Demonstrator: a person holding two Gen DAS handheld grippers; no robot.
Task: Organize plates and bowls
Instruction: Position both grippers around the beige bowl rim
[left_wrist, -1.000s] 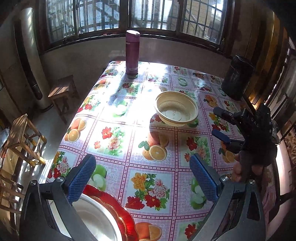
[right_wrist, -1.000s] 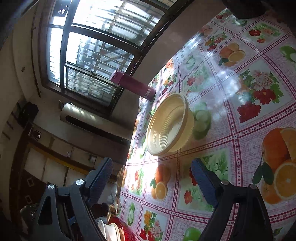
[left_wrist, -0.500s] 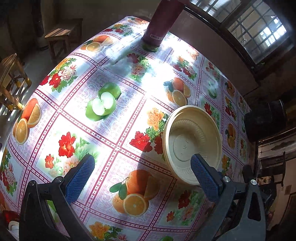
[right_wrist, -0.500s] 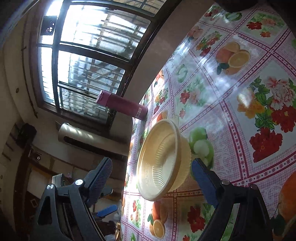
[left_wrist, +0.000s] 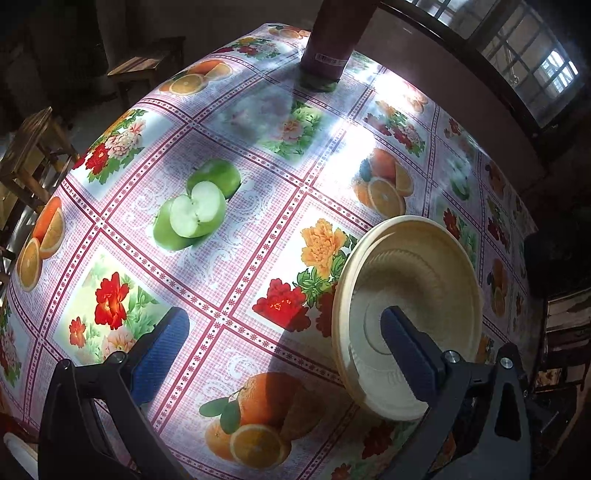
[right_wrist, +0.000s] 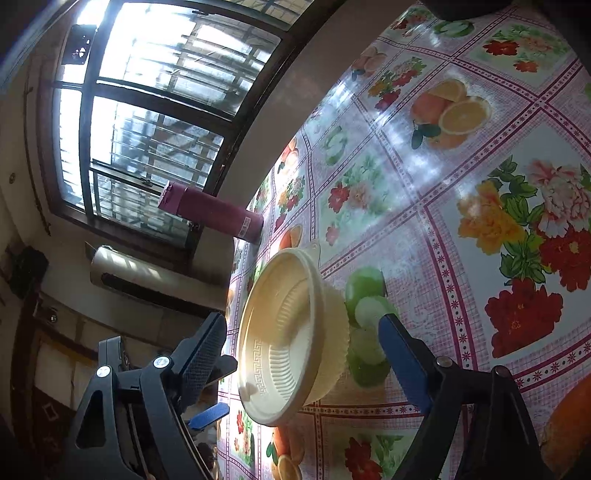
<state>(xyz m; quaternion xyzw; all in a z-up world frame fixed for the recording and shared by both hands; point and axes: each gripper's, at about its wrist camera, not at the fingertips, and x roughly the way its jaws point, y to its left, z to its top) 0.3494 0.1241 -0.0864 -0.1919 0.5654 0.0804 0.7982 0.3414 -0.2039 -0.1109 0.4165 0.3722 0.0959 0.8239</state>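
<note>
Sunlight from the barred window (right_wrist: 147, 110) fell across your table (left_wrist: 258, 166), which wore an oilcloth printed with fruit and flowers. Near its far edge stood a maroon flask (left_wrist: 332, 40), well apart from the cream bowl (left_wrist: 413, 280) resting upright on the cloth. Your left gripper (left_wrist: 284, 339) pointed steeply down with its fingers spread wide; one blue pad (left_wrist: 406, 350) hung over the bowl's hollow, the other (left_wrist: 162, 350) over bare cloth, neither pressing anything. Your right gripper (right_wrist: 303, 347) reached in from the side, its jaws closing with the bowl between them, the pads not yet on its rim or wall.
</note>
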